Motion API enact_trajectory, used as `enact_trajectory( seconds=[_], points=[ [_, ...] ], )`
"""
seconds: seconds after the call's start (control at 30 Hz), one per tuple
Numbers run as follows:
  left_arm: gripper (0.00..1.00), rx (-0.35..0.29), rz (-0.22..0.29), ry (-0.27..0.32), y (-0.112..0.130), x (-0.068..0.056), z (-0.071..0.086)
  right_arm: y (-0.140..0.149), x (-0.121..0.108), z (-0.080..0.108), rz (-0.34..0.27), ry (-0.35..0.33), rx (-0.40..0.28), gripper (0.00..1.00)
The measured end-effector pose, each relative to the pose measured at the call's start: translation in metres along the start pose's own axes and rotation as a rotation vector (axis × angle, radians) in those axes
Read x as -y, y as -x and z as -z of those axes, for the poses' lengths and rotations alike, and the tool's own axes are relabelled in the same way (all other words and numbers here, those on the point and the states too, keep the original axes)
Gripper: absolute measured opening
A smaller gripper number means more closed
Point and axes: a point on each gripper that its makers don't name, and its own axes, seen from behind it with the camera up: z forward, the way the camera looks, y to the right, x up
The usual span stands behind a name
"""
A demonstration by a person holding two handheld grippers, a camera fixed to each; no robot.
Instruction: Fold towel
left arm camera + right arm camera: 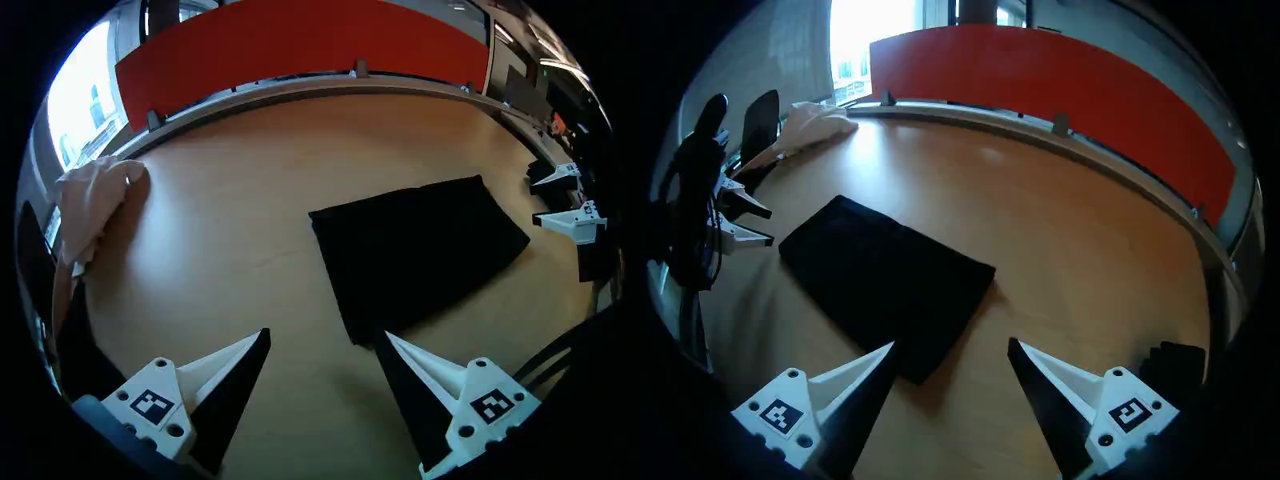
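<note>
Table: a pale wooden table is seen spread under both cameras, and every place below is given against it.
Divider: a long red divider panel is stood upright along the table's far edge, held by small clips on a grey rail.
Towel: the black towel is laid flat on the table's middle as a neat rectangle, its edges straight and one corner turned toward the table's near edge.
Cloth: a pale crumpled cloth is heaped on the table's far corner by the bright window, partly draped over the table's edge.
Left gripper: the left gripper is held over the table's near part with its white fingers spread wide and nothing between them. In the left gripper view one fingertip is lined up with the towel's near corner, and contact cannot be judged. In the right gripper view it is seen at the table's side, fingertips just beside the towel's corner.
Right gripper: the right gripper is also held over the table's near part, fingers parted wide around bare wood and the towel's near corner, gripping nothing. In the left gripper view it is picked out at the table's side, near the towel's short edge, apart from it.
</note>
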Motion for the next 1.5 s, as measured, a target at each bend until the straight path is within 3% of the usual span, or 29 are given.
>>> enact_trajectory(
  seconds=[0.9, 1.2, 1.5],
  points=[
    [0.95, -0.028, 0.093, -0.075, 0.036, 0.021, 0.033, 0.014, 0.016, -0.009, 0.127, -0.116, 0.034, 1.00],
    [0.95, -0.023, 0.135, -0.095, 0.056, 0.026, 0.048, 0.019, 0.022, -0.010, 0.155, -0.154, 0.053, 0.92],
    [0.95, -0.017, 0.159, -0.116, 0.072, 0.028, 0.059, 0.033, 0.020, -0.014, 0.205, -0.163, 0.106, 0.73]
  ],
)
